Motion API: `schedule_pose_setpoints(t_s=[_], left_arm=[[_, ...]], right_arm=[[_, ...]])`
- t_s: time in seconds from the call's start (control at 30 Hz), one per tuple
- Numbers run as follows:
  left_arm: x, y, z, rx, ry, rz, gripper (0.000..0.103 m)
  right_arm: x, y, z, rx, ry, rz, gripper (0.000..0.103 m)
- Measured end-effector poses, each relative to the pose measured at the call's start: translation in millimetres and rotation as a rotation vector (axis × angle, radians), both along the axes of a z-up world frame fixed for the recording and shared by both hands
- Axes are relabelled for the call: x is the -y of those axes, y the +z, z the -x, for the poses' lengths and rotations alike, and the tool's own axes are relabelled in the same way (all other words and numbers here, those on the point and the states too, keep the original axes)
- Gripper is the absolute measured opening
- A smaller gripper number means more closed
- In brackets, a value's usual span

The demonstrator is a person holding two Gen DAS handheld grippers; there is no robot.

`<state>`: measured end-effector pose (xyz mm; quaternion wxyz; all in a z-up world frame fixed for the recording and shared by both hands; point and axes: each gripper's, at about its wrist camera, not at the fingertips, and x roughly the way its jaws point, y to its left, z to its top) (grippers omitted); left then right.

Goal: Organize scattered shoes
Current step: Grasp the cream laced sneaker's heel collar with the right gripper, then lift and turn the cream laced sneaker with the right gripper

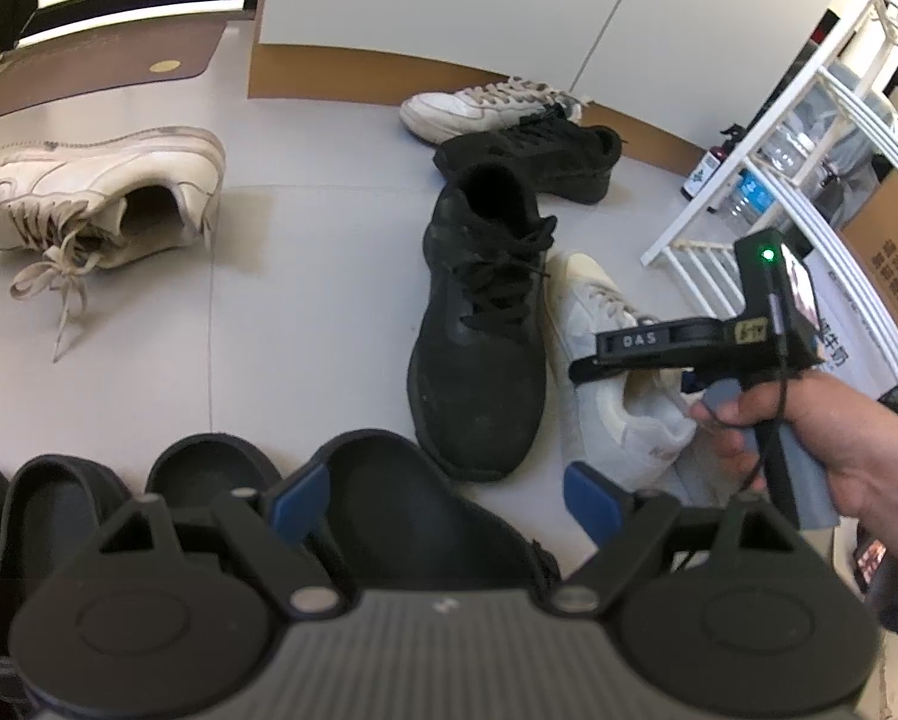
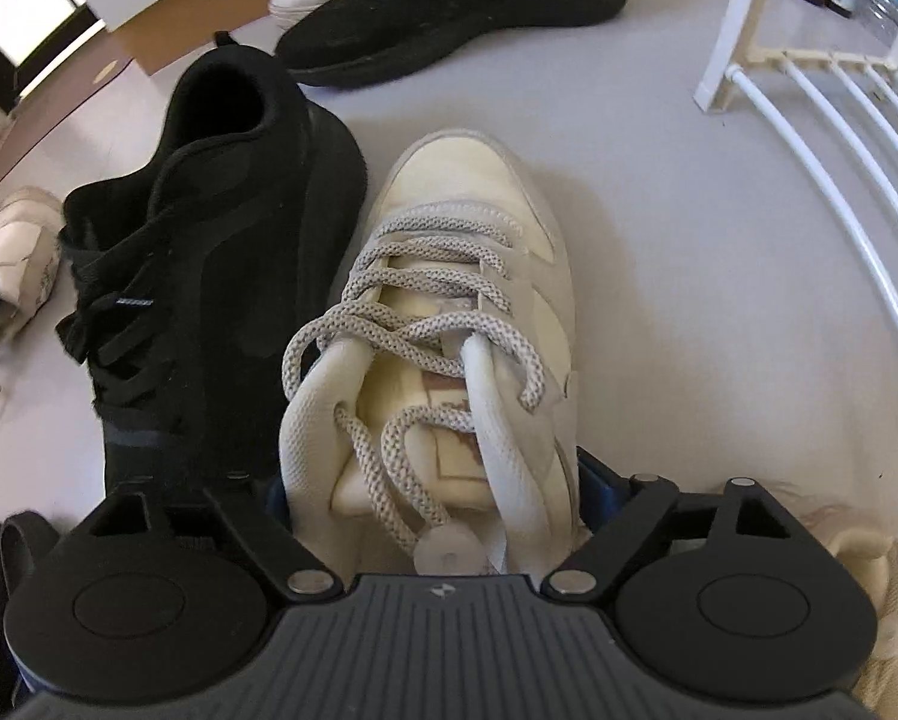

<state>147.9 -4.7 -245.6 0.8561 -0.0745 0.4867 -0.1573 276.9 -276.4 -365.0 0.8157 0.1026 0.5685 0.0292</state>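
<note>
Probably a home entryway: doormat (image 1: 107,69), scattered shoes (image 1: 479,324).

Open floor (image 1: 305,276) is left between the toppled white sneaker (image 1: 89,192) and the black sneaker (image 1: 479,336). No gap is seen between that shoe and the cream sneaker (image 2: 449,312). Beyond its other side, passage is bounded by the white rack (image 2: 809,120).

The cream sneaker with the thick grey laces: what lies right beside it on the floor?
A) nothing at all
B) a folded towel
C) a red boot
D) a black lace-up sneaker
D: in the right wrist view the cream sneaker lies alongside a black lace-up sneaker, their sides close together, and the left wrist view shows the same pair side by side on the floor.
</note>
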Motion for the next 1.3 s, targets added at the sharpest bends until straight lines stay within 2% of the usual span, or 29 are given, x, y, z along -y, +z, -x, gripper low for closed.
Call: schedule_pose_setpoints(t_s=[0.1, 0.27, 0.37, 0.47, 0.7, 0.87, 1.07, 1.2, 1.23, 1.3], left_arm=[[2, 1, 1, 0.001, -0.001, -0.002, 0.087], [5, 3, 3, 0.008, -0.008, -0.006, 0.087], [5, 3, 4, 0.005, -0.006, -0.006, 0.087], [5, 4, 5, 0.002, -0.003, -0.006, 0.087], [8, 5, 3, -0.001, 0.000, -0.001, 0.087], [11, 6, 5, -0.001, -0.004, -0.005, 0.087], [13, 6, 8, -0.009, 0.001, -0.004, 0.087], [14, 7, 9, -0.008, 0.002, -0.004, 0.087], [15, 7, 8, -0.009, 0.004, -0.003, 0.087], [15, 6, 8, -0.012, 0.009, -0.001, 0.087]], right_arm=[[0, 7, 6, 0.016, 0.046, -0.001, 0.085], [-10, 42, 19, 0.119, 0.156, 0.079, 0.084], [-9, 57, 21, 0.150, 0.217, 0.116, 0.084], [-9, 75, 32, 0.189, 0.354, 0.191, 0.084], [-11, 78, 52, 0.173, 0.498, 0.229, 0.083], [-12, 72, 67, 0.153, 0.578, 0.218, 0.083], [-23, 77, 90, 0.147, 0.757, 0.263, 0.083], [-38, 74, 107, 0.151, 0.959, 0.394, 0.082], [-40, 75, 109, 0.160, 0.980, 0.416, 0.082], [-44, 78, 115, 0.188, 1.071, 0.509, 0.082]])
